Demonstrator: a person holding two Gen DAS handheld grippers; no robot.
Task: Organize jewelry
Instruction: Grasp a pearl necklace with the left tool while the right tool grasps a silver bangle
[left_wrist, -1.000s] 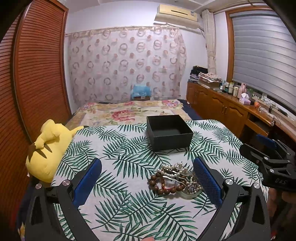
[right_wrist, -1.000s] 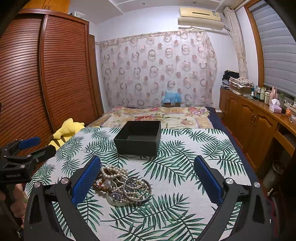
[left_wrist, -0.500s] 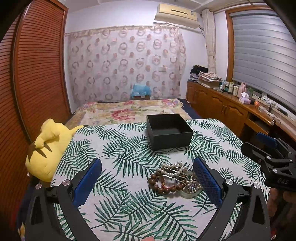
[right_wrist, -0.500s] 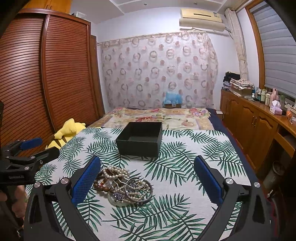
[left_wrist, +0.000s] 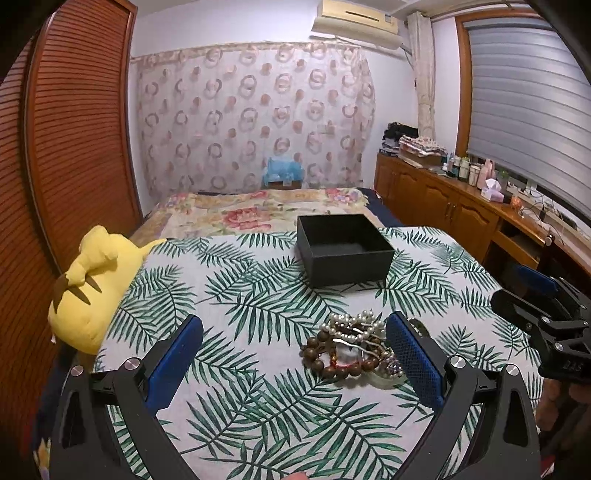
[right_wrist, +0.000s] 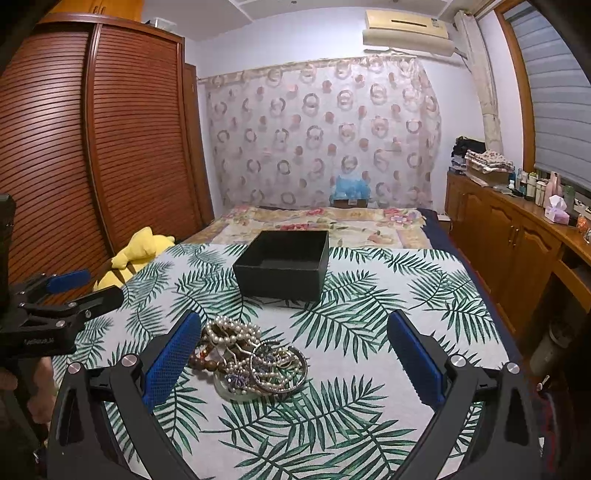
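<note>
A pile of jewelry lies on the leaf-print cloth: brown wooden beads, white pearls and bangles. It also shows in the right wrist view. An open, empty black box stands beyond it, also in the right wrist view. My left gripper is open and empty, with its right finger beside the pile. My right gripper is open and empty, with its left finger beside the pile. Each gripper shows at the edge of the other's view.
A yellow plush toy lies at the table's left edge. A bed is behind the table. A wooden cabinet with bottles runs along the right wall. A louvred wardrobe stands at the left.
Both grippers have drifted slightly; the jewelry pile and box sit a touch higher in the right wrist view. Nothing was grasped or moved.
</note>
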